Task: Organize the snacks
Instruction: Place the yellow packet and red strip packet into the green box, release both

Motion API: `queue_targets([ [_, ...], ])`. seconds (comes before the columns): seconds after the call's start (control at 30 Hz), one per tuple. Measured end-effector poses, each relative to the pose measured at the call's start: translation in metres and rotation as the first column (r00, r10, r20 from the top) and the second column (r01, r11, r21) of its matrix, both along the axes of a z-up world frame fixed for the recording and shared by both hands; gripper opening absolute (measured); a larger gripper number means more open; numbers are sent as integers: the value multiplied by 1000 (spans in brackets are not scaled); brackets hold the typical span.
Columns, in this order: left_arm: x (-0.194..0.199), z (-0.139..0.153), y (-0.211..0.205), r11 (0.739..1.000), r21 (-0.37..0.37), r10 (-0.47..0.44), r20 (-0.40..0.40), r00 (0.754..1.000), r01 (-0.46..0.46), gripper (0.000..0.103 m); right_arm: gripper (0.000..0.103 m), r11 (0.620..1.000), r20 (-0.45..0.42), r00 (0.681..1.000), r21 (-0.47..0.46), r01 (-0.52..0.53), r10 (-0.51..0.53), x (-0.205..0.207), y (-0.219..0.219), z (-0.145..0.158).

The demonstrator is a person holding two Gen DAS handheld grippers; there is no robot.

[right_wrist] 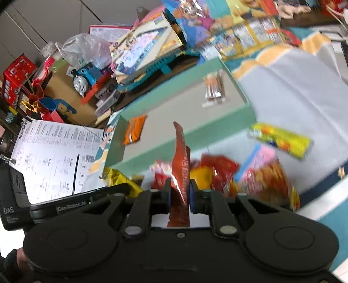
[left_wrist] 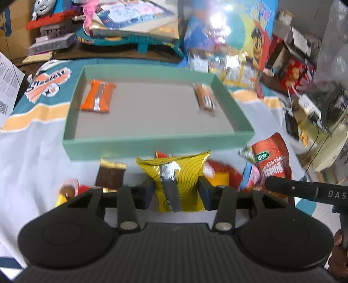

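Jaws of the left gripper [left_wrist: 176, 188] clamp the yellow packet [left_wrist: 176, 174]; right gripper [right_wrist: 178, 193] jaws clamp the red packet [right_wrist: 181, 165] edge-on, probably for transfer into the green box [left_wrist: 152, 143] just ahead.

A cluttered home playroom, toy train [right_wrist: 83, 76], children's activity box [left_wrist: 132, 16], cartoon packaging, cardboard boxes piled behind cloth-covered table [left_wrist: 32, 152]

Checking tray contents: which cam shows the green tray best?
Left wrist: the green tray sits head-on, whole rim visible, orange packet and brown bar inside. Right wrist shows it tilted, blurred, partly behind the held red packet.
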State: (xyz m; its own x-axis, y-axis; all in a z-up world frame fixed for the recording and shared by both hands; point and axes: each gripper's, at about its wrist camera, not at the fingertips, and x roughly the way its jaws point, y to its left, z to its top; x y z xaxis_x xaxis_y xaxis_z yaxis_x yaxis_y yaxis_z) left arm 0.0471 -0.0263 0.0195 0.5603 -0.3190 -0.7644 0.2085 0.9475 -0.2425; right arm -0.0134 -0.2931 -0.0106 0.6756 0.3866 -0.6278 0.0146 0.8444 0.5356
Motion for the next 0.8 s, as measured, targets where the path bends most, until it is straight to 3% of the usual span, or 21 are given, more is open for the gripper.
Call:
queue_targets([
  [0.5, 23, 37, 25, 997, -73, 35, 60, 998, -30, 42, 15, 1000, 39, 999, -5, 17, -17, 44, -2, 12],
  [0.8, 101, 45, 14, 1000, -22, 5, 43, 999, -4, 43, 15, 995, 57, 998, -94, 22, -16, 108, 5, 18],
])
